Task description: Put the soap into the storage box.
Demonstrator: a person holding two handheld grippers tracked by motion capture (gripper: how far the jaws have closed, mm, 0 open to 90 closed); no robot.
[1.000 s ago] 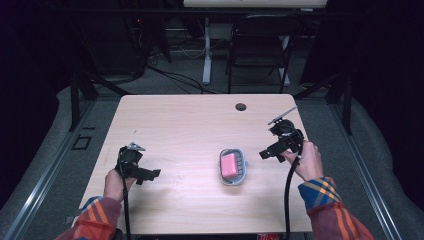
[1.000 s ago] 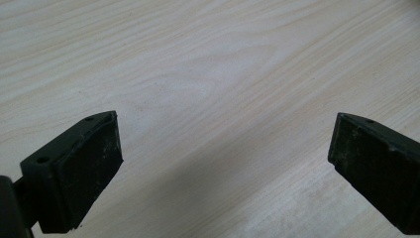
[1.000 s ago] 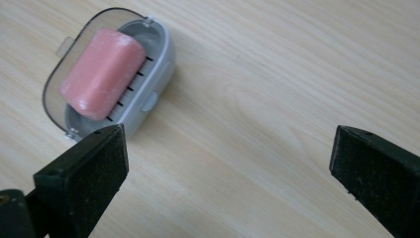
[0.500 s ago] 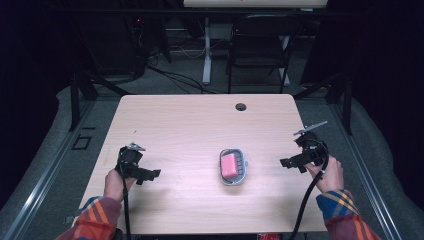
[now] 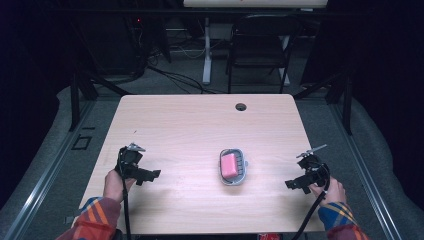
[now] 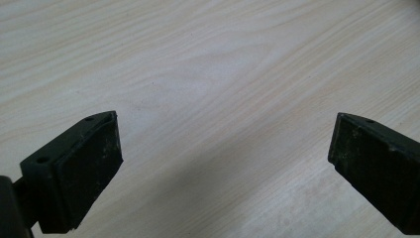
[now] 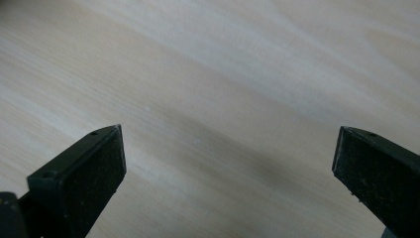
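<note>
The tabletop (image 5: 190,125) is the biggest thing here. It is pale wood with thin wavy grain lines, rounded corners, and a small dark round hole (image 5: 241,106) near its far edge. No words or labels can be read on anything.

Near the middle, a bit toward the right, sits a soap dish (image 5: 233,167). It is a small grey tray with rounded corners. A pink soap bar (image 5: 229,166) lies inside it, smooth and blocky.

The left gripper (image 5: 148,175) is black and hovers over the near left part of the tabletop, well apart from the dish. Its jaws are spread wide with nothing between them.

The right gripper (image 5: 291,184) is near the right edge. Its flat, rough black jaws are also spread wide and hold nothing.
</note>
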